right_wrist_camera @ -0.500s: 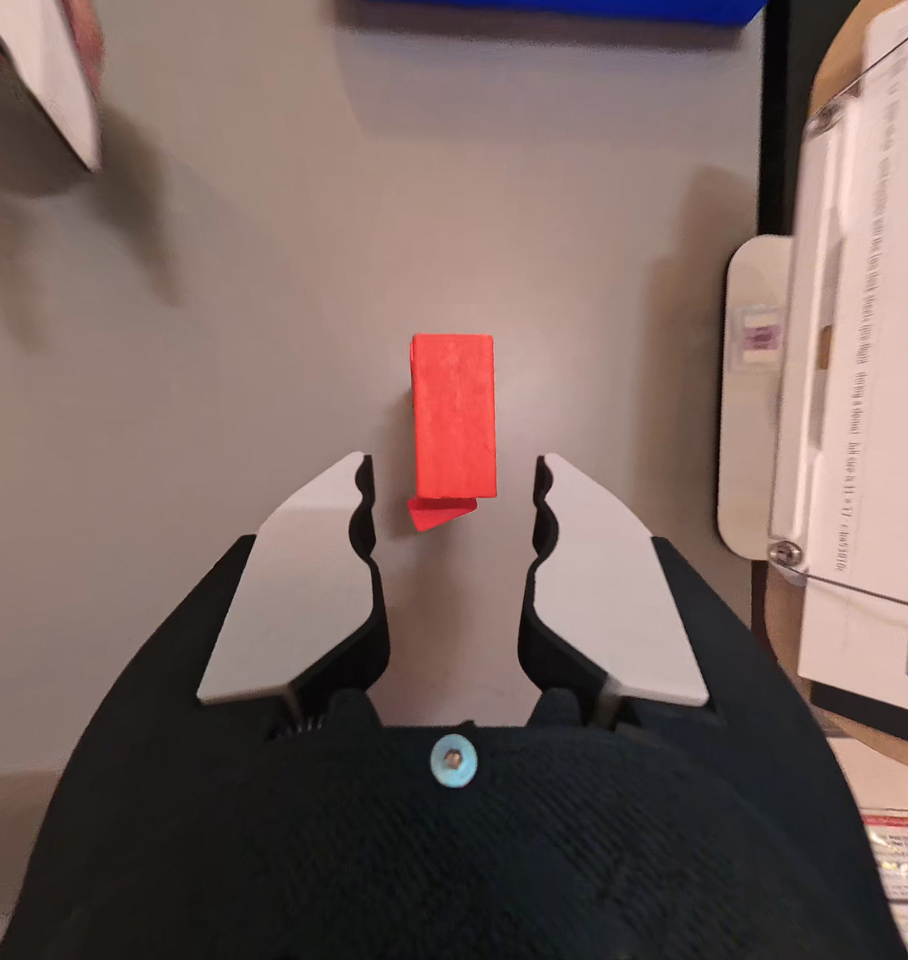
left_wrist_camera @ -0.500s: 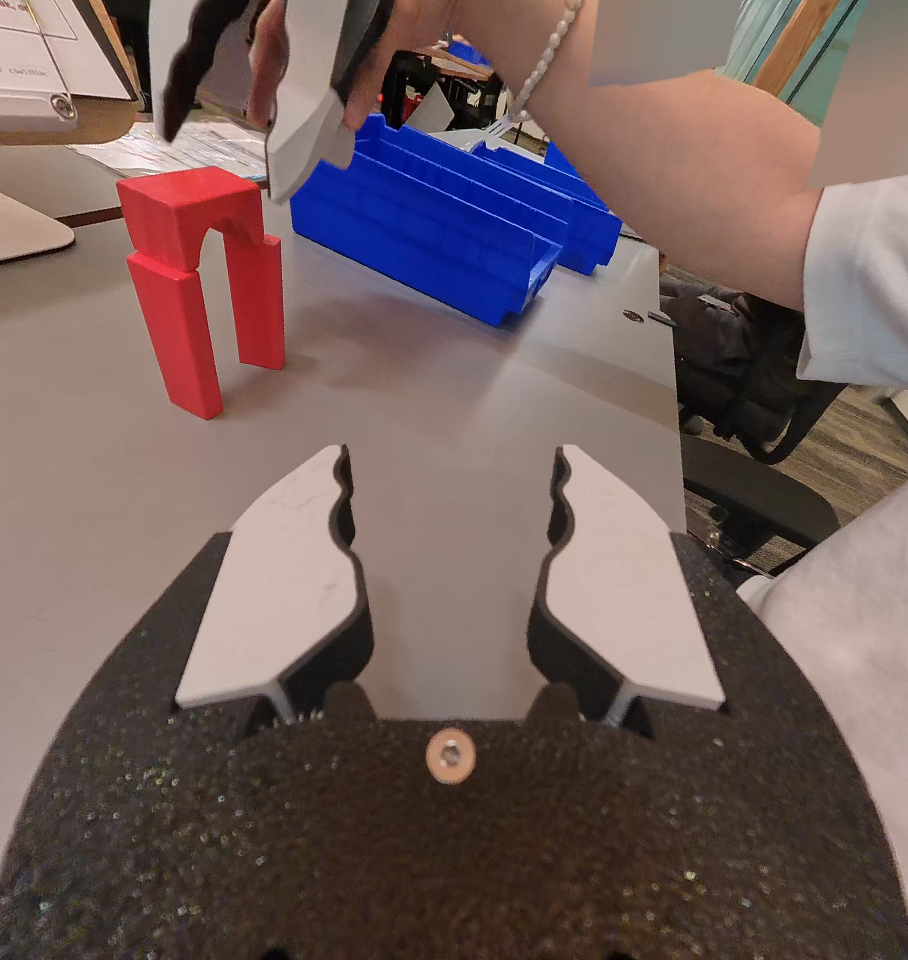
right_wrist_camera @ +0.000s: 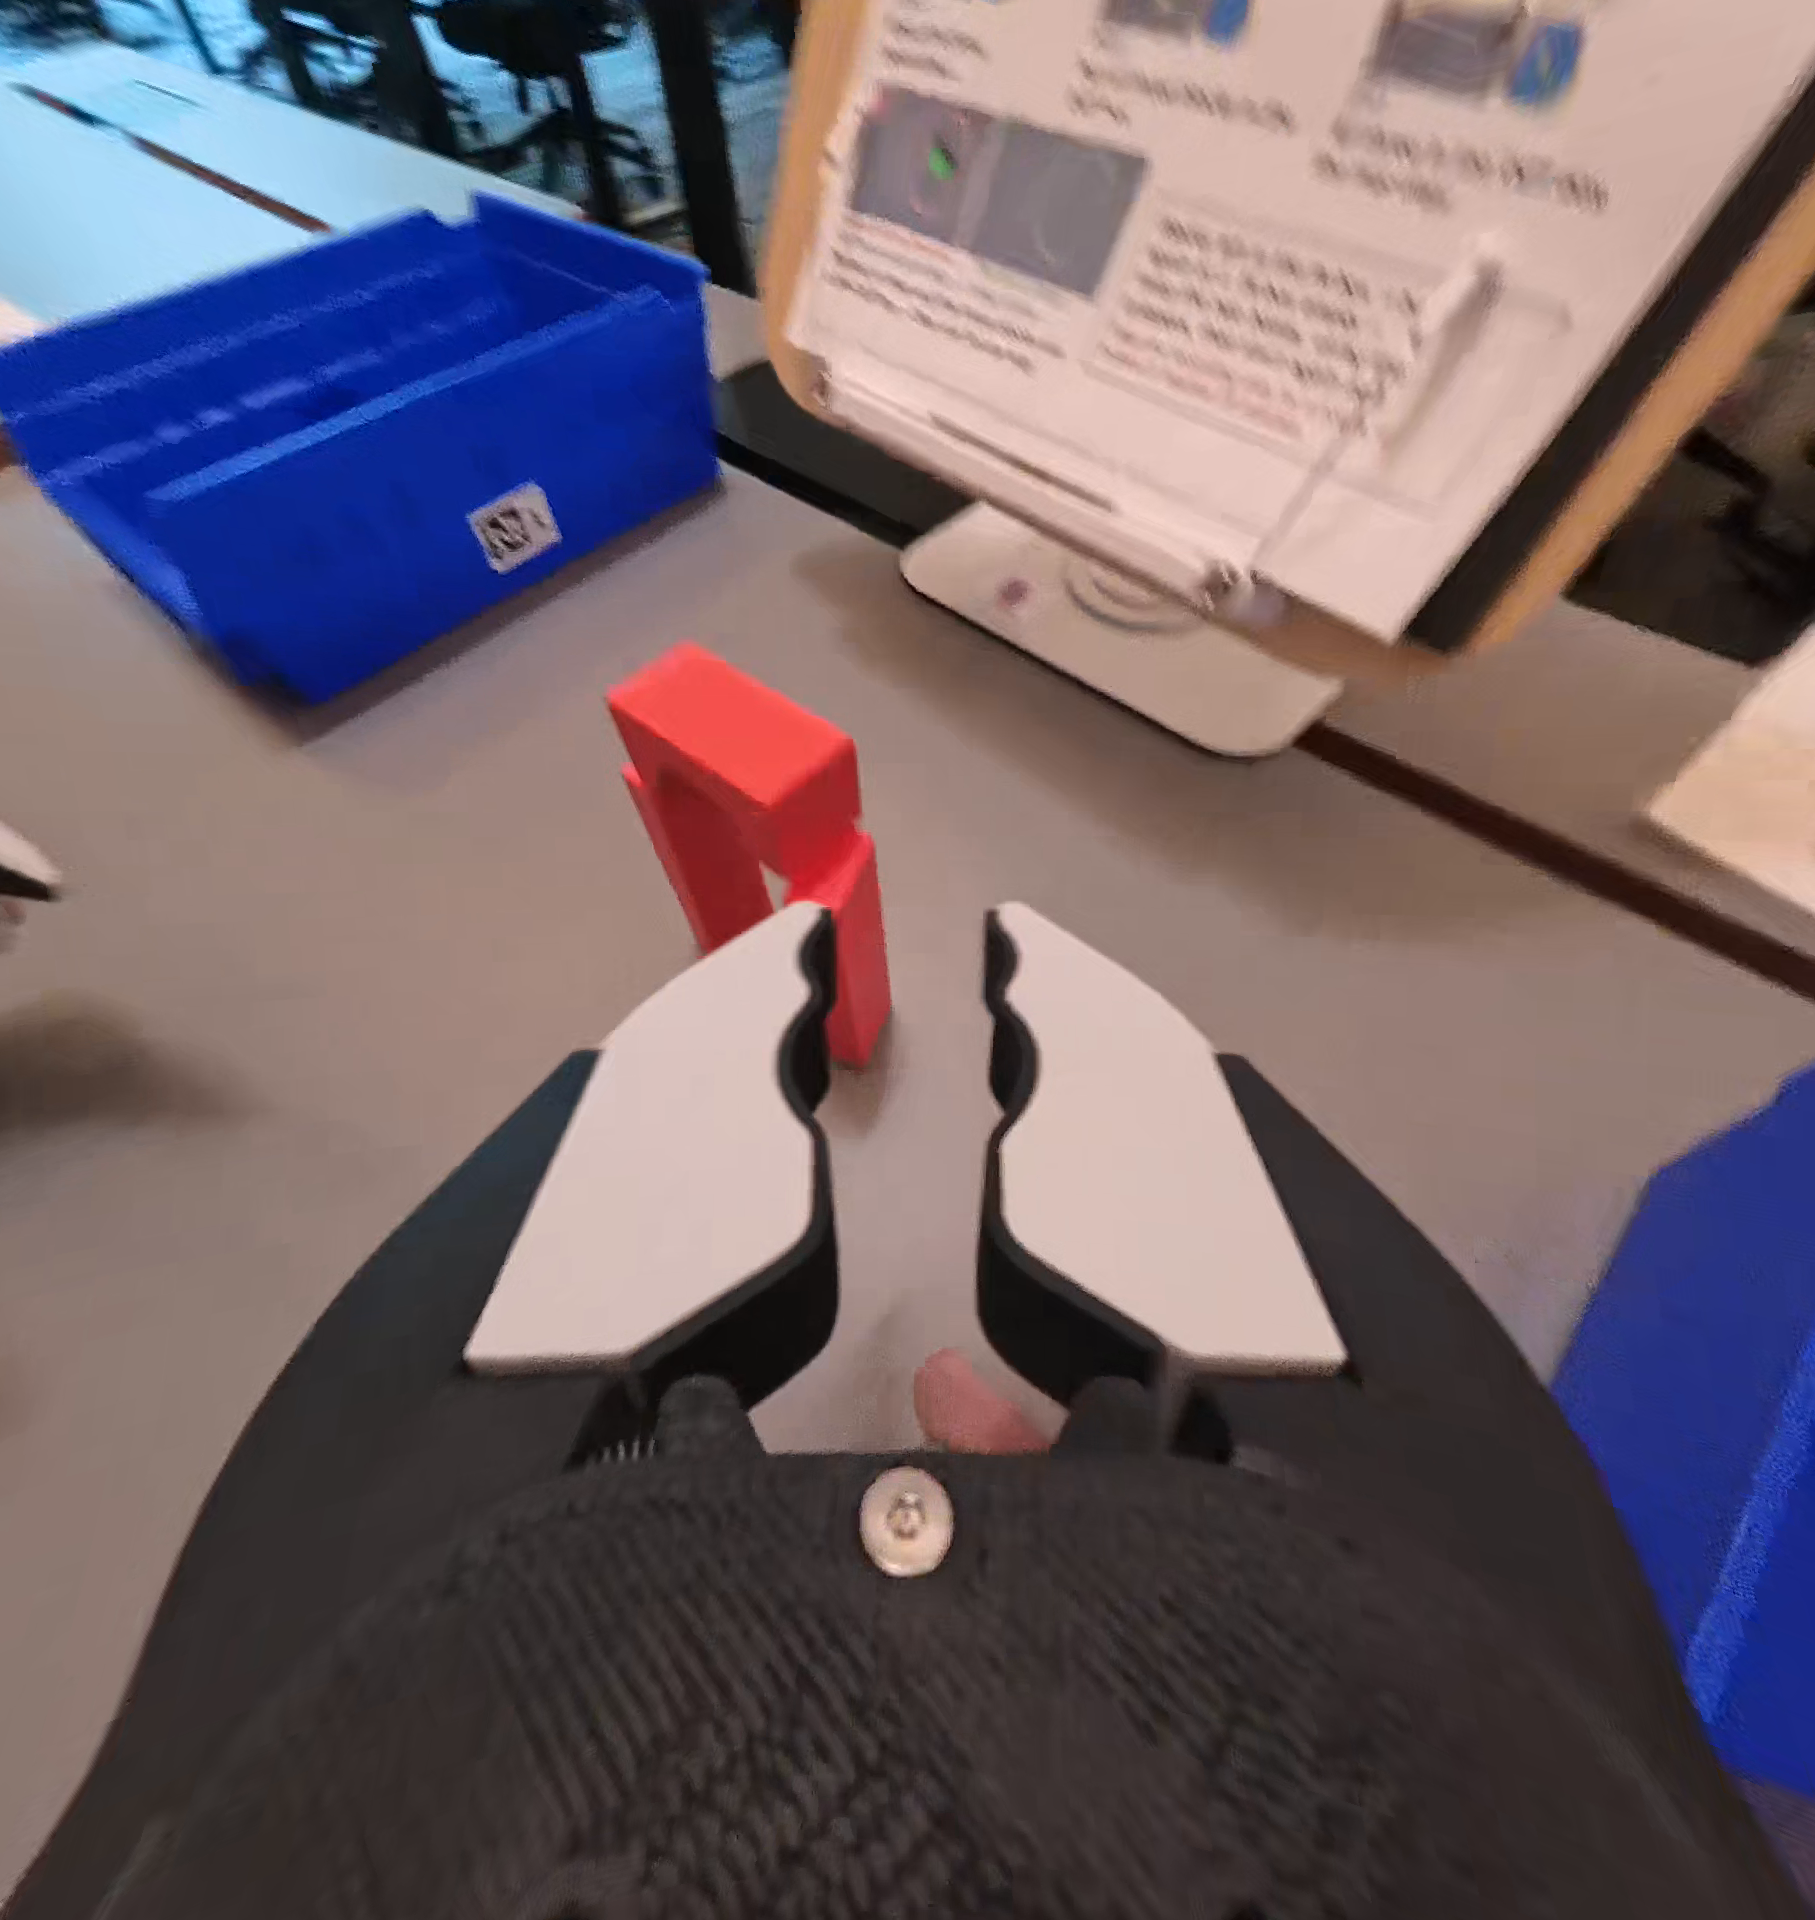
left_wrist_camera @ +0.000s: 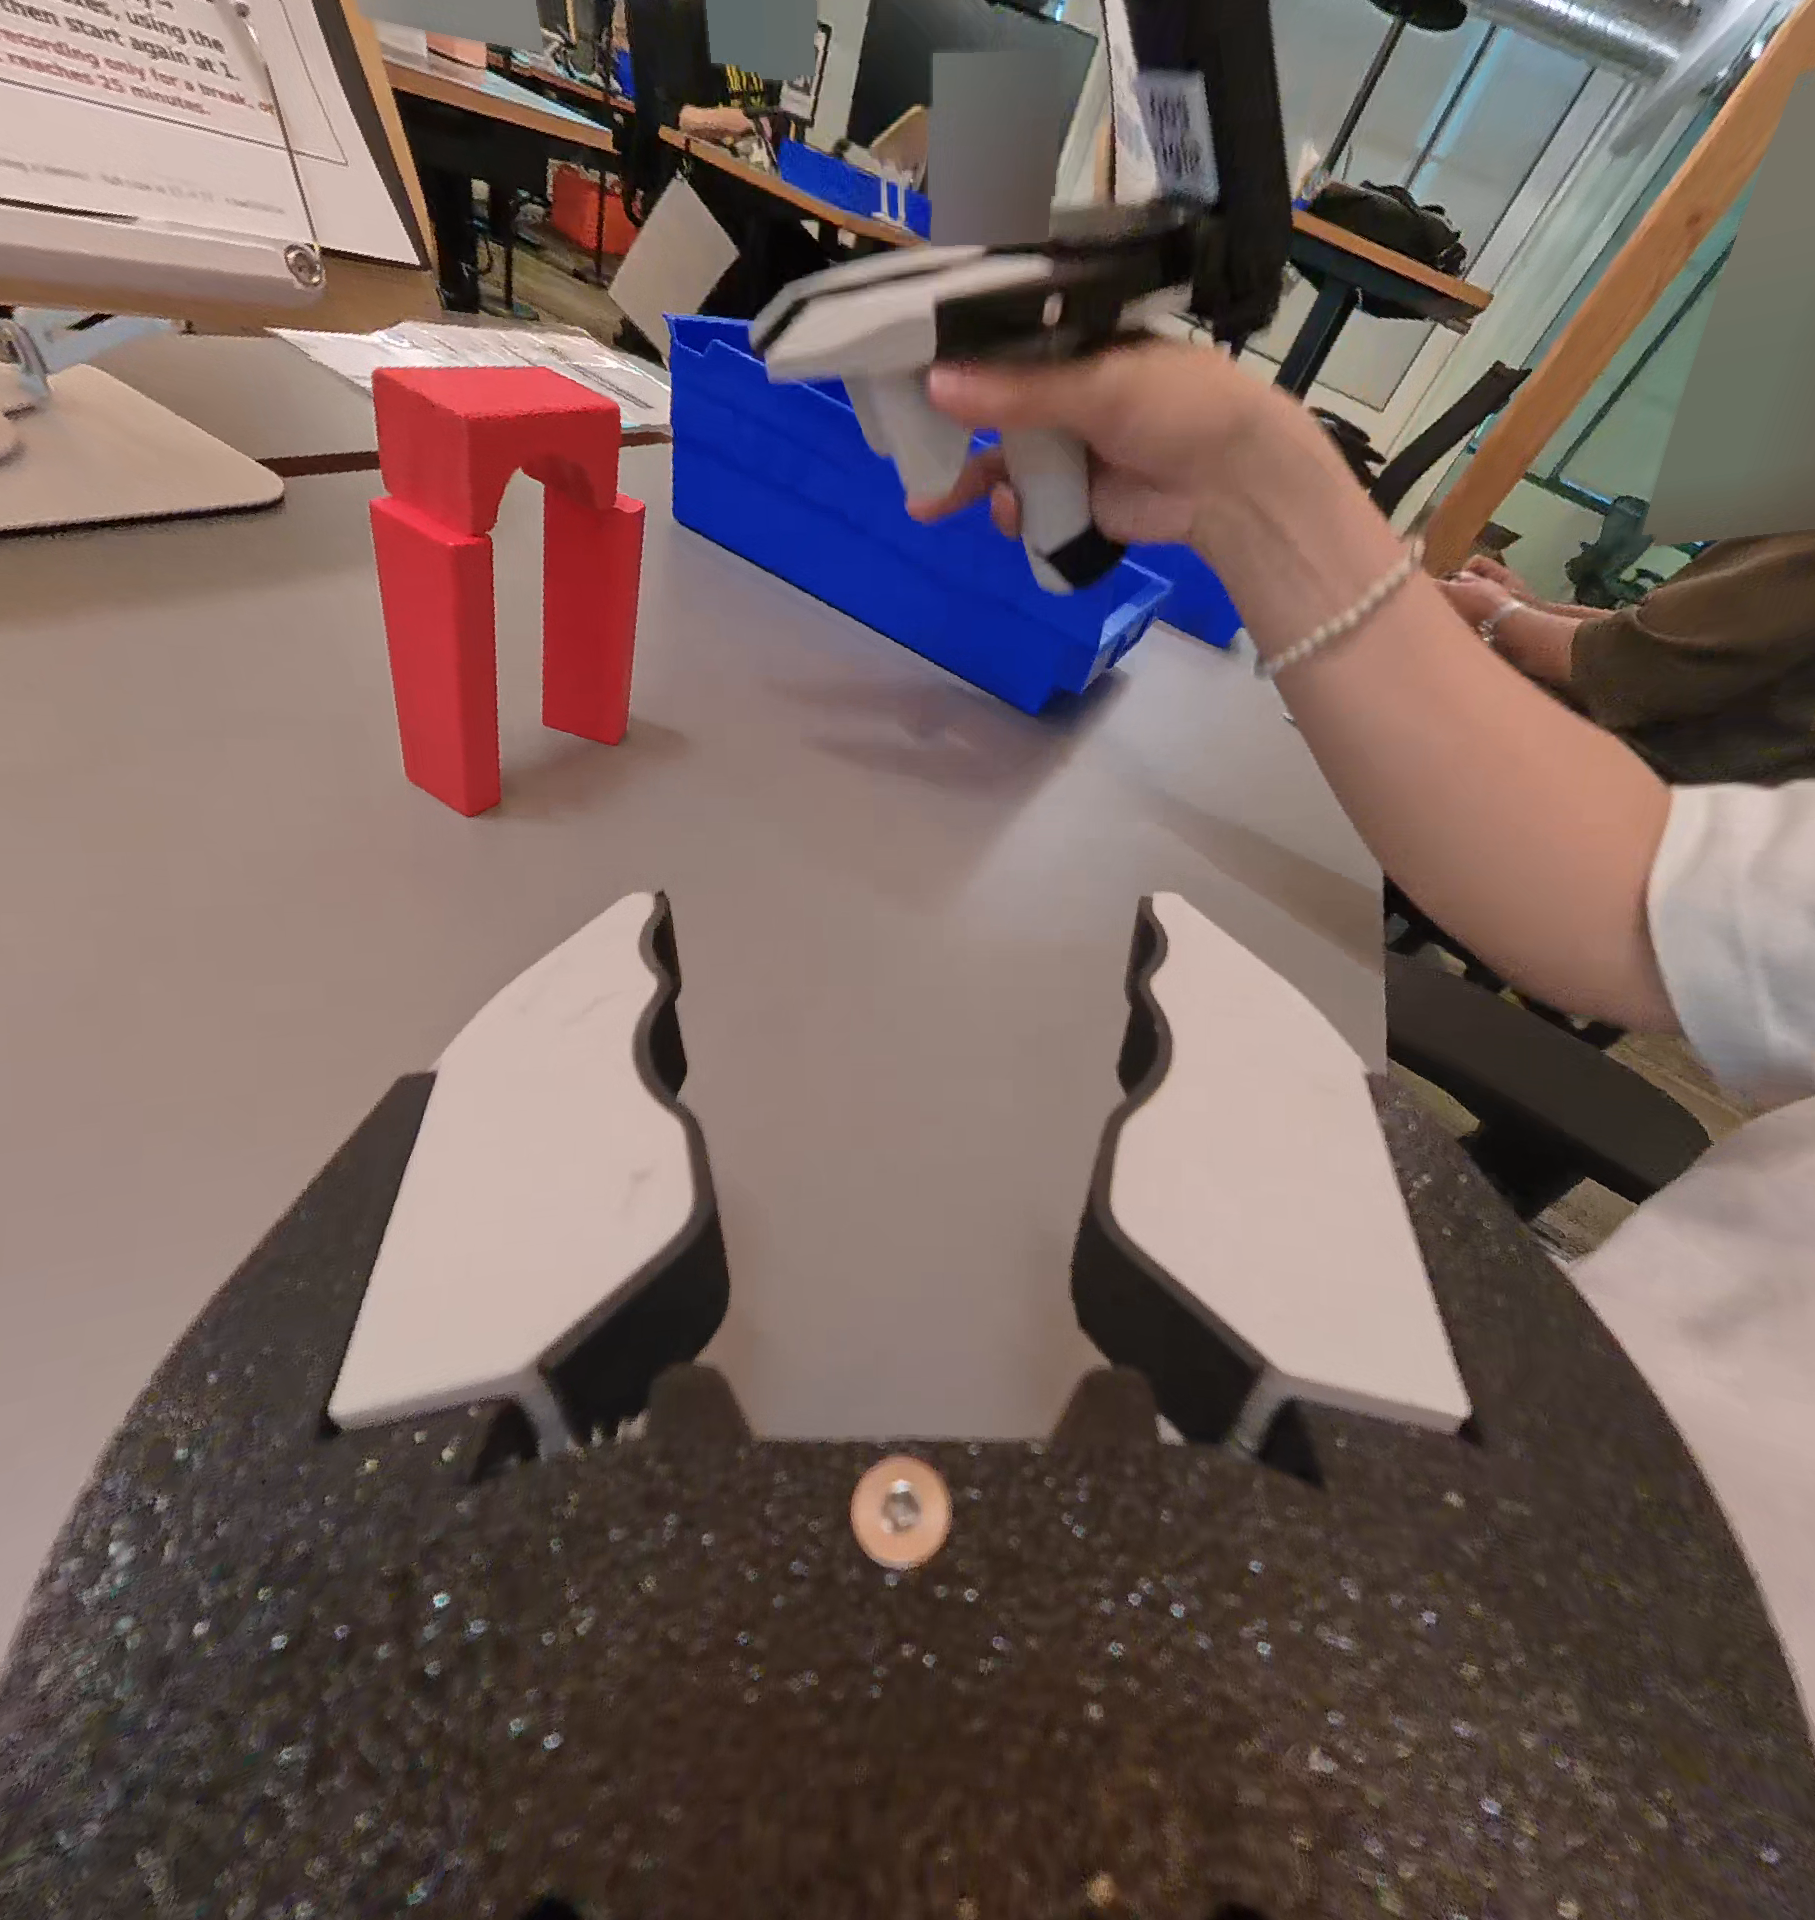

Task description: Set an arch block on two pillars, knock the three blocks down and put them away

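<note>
Just ahead of the empty right tongs (right_wrist_camera: 905, 914), red block arch (right_wrist_camera: 752, 821).

bare table (left_wrist_camera: 882, 1039) ahead, red arch (left_wrist_camera: 508, 561) left, blue bin (left_wrist_camera: 882, 540) behind

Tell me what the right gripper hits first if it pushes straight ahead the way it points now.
Most likely the red block arch. The right gripper is open and empty, and the arch's nearer upright stands just beyond its fingertips, slightly left of centre, so the left finger would probably meet it first. Depth is unclear.

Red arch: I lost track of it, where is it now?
The red arch stands on the grey table, left in the left wrist view, beside the blue bin.
</note>
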A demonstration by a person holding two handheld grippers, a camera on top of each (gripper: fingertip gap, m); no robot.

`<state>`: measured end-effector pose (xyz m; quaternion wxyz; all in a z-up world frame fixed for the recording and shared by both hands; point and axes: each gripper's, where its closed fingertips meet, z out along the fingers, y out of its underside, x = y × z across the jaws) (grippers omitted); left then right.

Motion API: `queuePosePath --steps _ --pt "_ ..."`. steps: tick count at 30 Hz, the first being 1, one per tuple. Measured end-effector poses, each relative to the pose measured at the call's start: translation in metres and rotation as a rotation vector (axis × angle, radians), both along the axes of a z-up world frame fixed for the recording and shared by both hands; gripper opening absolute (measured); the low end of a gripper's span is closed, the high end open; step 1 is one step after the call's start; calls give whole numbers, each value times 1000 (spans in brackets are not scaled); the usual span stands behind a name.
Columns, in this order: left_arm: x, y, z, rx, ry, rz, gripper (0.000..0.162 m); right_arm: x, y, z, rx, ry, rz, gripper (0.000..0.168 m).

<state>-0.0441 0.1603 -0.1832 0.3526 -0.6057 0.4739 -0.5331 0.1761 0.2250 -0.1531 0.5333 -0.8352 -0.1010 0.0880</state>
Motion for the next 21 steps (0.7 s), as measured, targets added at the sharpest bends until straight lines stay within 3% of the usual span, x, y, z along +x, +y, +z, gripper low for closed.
queuePosePath --steps 1,4,11,21 --pt "-1 -1 -1 1 -4 8 82 4 -4 -12 -7 -11 -28 16" --pt "0 -6 -2 4 -6 10 82 13 -8 -38 -60 5 -88 1" --pt "1 -20 3 9 -4 -2 82 34 3 -77 -171 -81 -236 0" --pt "-8 -33 3 27 5 -2 82 25 22 -80 -179 -136 -289 0"
